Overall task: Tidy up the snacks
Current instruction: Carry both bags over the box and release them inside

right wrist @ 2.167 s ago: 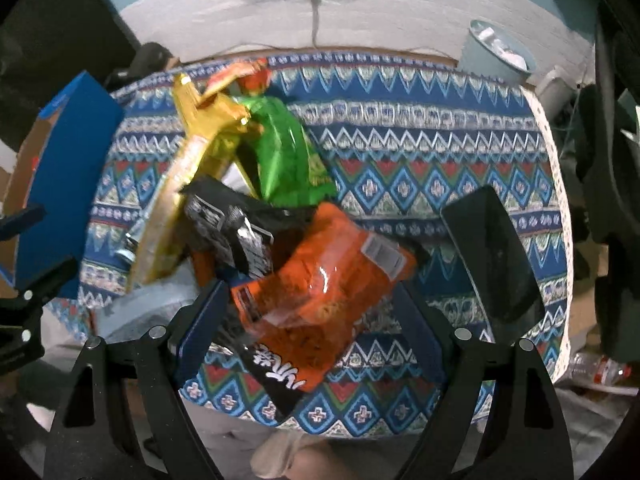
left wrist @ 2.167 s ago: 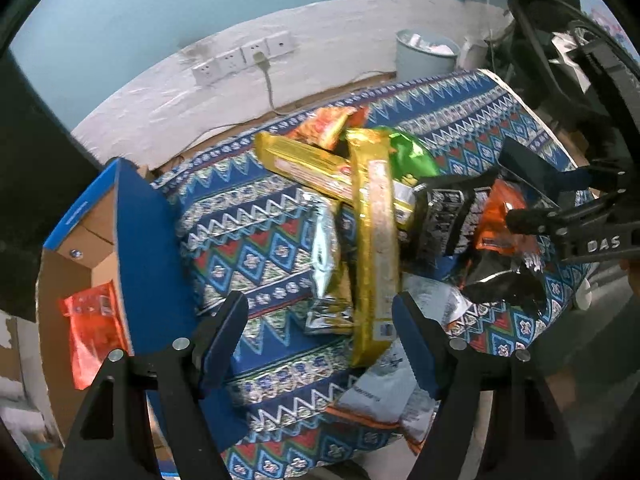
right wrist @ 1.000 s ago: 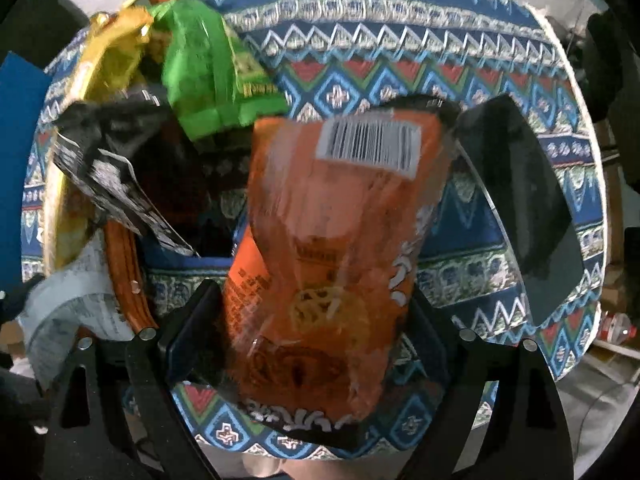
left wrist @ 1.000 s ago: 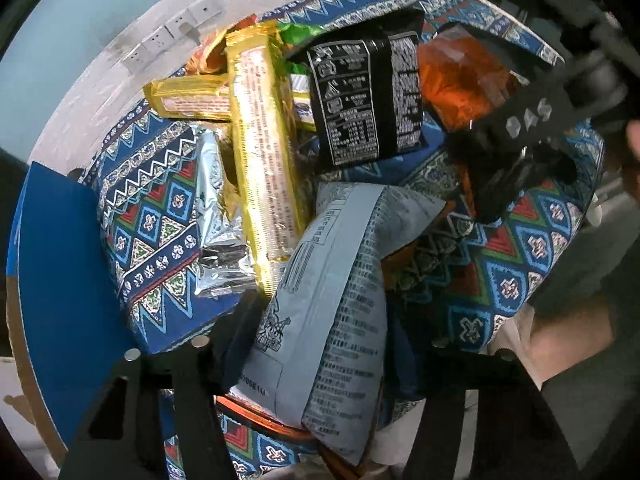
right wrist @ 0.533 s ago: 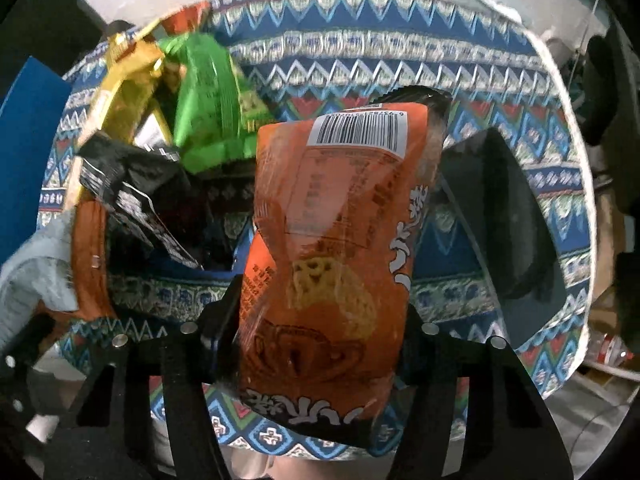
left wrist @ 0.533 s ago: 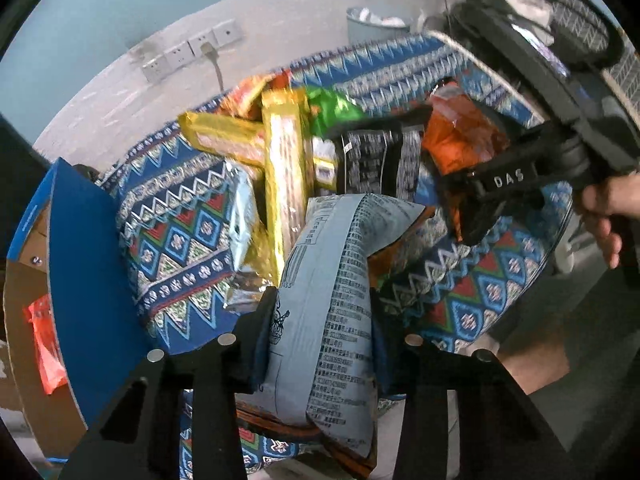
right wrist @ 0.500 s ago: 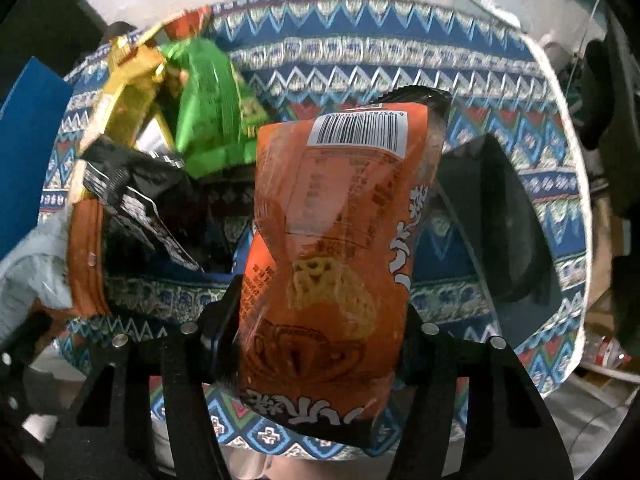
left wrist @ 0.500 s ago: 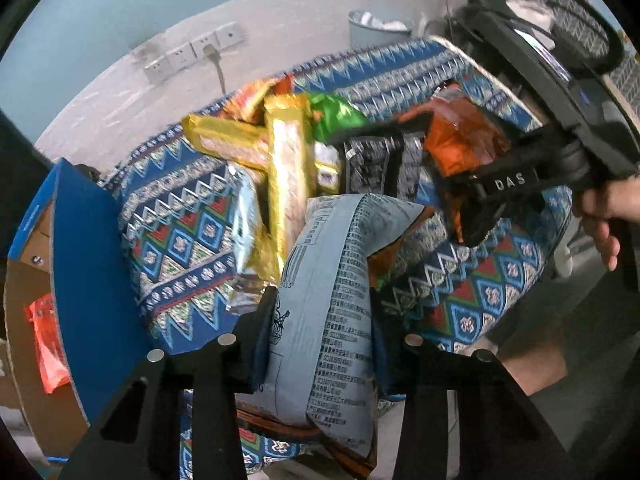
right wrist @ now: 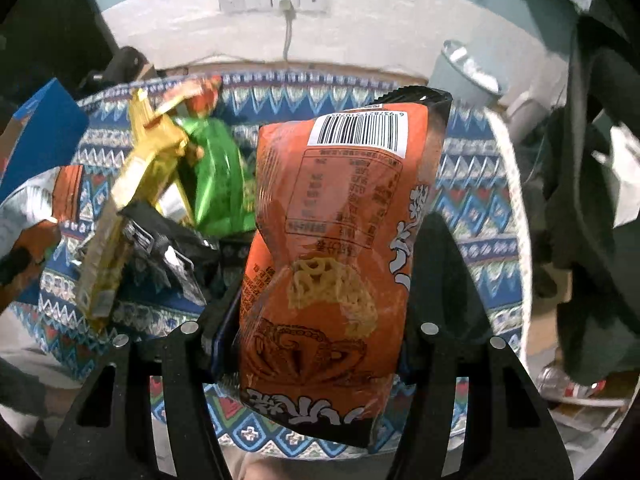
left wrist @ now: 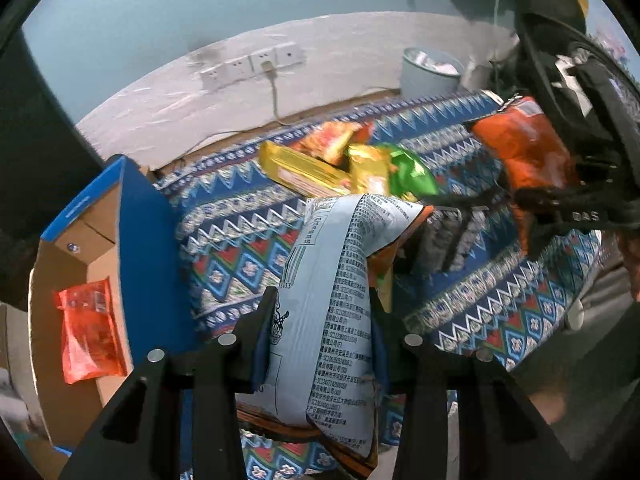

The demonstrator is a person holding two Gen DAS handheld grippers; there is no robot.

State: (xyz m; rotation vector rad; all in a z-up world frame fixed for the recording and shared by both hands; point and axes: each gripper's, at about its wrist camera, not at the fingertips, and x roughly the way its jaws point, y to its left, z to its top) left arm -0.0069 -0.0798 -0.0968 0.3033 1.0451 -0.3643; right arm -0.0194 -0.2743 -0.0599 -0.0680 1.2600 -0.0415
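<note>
My left gripper [left wrist: 320, 320] is shut on a pale blue snack bag [left wrist: 332, 296] and holds it upright above the patterned table [left wrist: 240, 240]. My right gripper [right wrist: 320, 312] is shut on an orange snack bag [right wrist: 332, 248] with a barcode on top, lifted off the table; it also shows in the left wrist view [left wrist: 528, 152]. A pile stays on the cloth: gold packs [left wrist: 304, 172], a green bag [right wrist: 220, 184], a black pack [right wrist: 168, 252] and a red-orange pack [left wrist: 332, 140]. An open blue cardboard box [left wrist: 140, 248] at the left holds a red packet [left wrist: 90, 328].
A wall with sockets [left wrist: 252, 64] and a cable runs behind the table. A pale bin [left wrist: 428, 72] stands at the back right. A dark chair [left wrist: 580, 60] and clutter crowd the right side. A dark flat object [right wrist: 452, 272] lies on the cloth at the right.
Both grippers have lifted with their bags and tilted up, so more wall shows. The blue box with the red packet has come further into the left wrist view.
</note>
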